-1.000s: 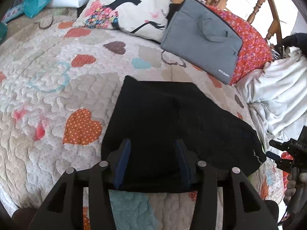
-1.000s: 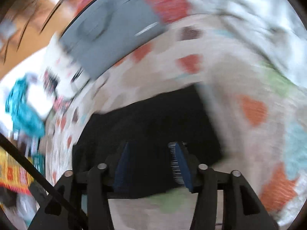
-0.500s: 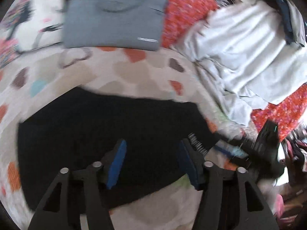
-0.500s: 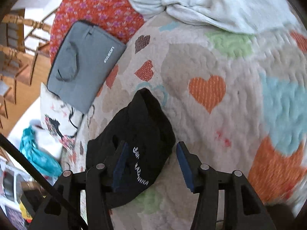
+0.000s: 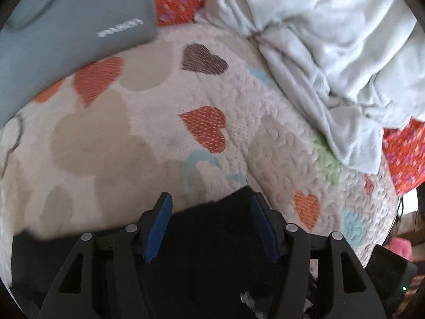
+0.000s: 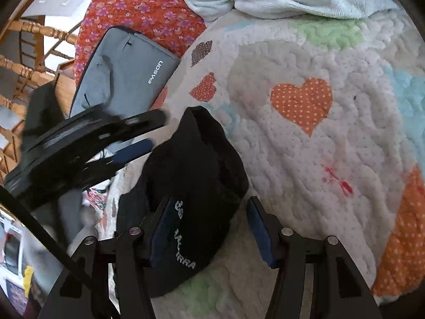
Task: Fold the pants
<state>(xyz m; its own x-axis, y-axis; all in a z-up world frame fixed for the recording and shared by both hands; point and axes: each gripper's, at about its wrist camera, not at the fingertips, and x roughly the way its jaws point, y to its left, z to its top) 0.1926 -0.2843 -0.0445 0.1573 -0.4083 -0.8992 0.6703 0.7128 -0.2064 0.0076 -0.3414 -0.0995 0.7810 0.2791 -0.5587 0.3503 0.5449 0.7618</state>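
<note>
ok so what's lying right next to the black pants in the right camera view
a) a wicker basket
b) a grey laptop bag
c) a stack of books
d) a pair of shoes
b: the grey laptop bag lies on the quilt just beyond the black pants.

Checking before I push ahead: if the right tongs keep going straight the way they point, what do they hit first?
Likely the black pants, bunched just ahead between the open right tongs; past them lies only the heart quilt. Depth is uncertain.

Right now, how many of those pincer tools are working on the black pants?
2. The left gripper sits open over one edge of the pants; the right gripper, also open, straddles their lettered end.
</note>
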